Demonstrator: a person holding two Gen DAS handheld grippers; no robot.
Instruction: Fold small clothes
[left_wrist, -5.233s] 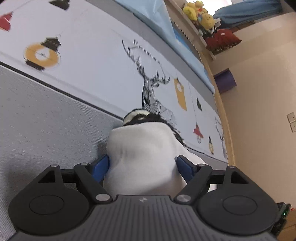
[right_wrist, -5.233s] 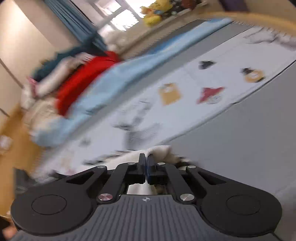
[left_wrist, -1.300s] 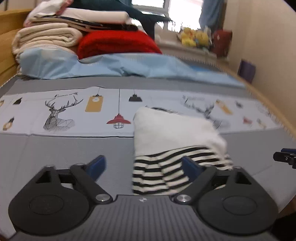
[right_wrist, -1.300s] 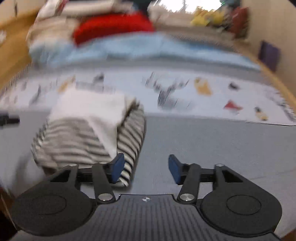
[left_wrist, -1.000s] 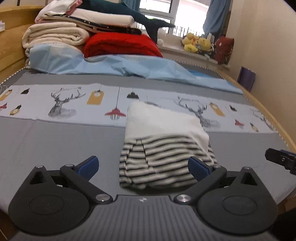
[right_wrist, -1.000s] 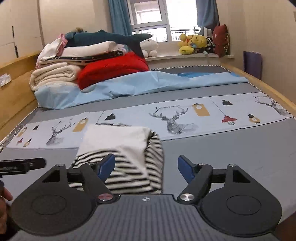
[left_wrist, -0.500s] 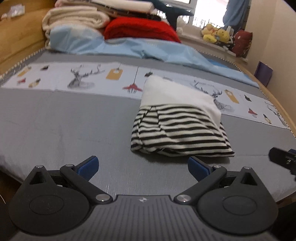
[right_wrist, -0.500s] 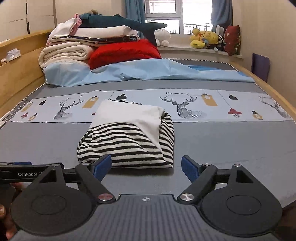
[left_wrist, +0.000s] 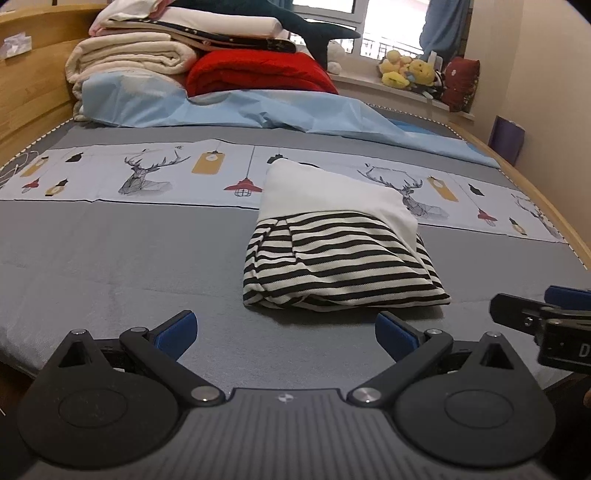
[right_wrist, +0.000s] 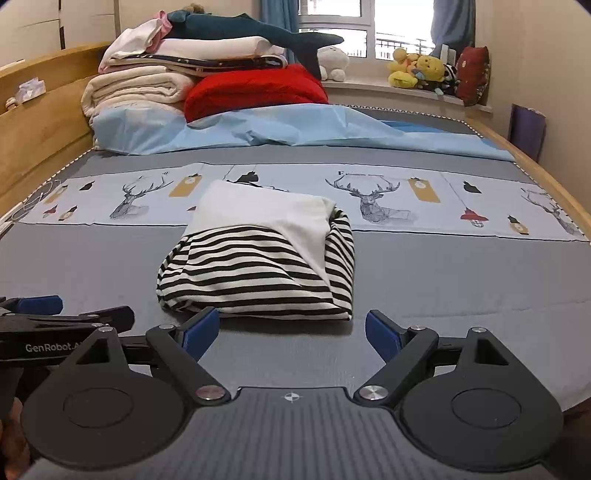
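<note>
A small garment, white at the far part and black-and-white striped at the near part, lies folded in a compact bundle (left_wrist: 340, 243) on the grey bed sheet (left_wrist: 110, 258); it also shows in the right wrist view (right_wrist: 266, 258). My left gripper (left_wrist: 284, 334) is open and empty, just in front of the bundle and not touching it. My right gripper (right_wrist: 291, 332) is open and empty, also just short of the bundle's near edge. Each gripper shows at the side of the other's view.
A printed deer-and-lantern strip (left_wrist: 147, 173) crosses the bed behind the garment. A light blue sheet (right_wrist: 295, 125), a red blanket (right_wrist: 255, 88) and stacked folded bedding (right_wrist: 140, 85) lie at the far end. Wooden bed frame (right_wrist: 37, 122) at left; plush toys (right_wrist: 417, 70) on the windowsill.
Five seconds ago the right gripper was shut on the white cloth, the left open around it. Since then both have let go and drawn back toward the near edge; the bundle lies still.
</note>
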